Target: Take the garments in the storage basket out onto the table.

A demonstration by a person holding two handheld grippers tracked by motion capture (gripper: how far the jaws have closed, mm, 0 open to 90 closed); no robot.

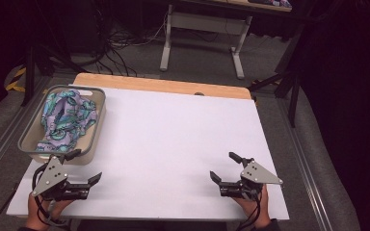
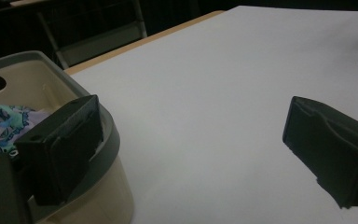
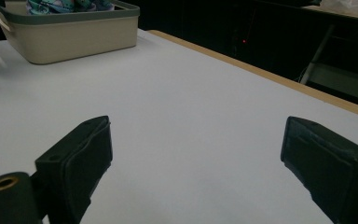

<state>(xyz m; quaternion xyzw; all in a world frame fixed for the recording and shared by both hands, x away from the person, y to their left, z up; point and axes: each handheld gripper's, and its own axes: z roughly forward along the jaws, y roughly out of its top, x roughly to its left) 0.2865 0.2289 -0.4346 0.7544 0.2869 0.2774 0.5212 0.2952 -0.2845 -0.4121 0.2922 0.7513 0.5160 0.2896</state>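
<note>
Beside the left gripper (image 1: 84, 167) sits the cloth (image 1: 66, 118) in its bin (image 1: 98, 126) — both grippers' jaws spread wide, empty, right gripper (image 1: 225, 165) idle — likely staged for pickup.

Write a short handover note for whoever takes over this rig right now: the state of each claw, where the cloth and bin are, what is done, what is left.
Left claw: open, empty, beside the bin's near end.
Right claw: open, empty, low over the white table at the near right.
Patterned cloth: bunched inside the grey-rimmed bin, far left of the table.
Done: nothing gripped so far.
Left: probably reach into the bin and take hold of the cloth.
</note>
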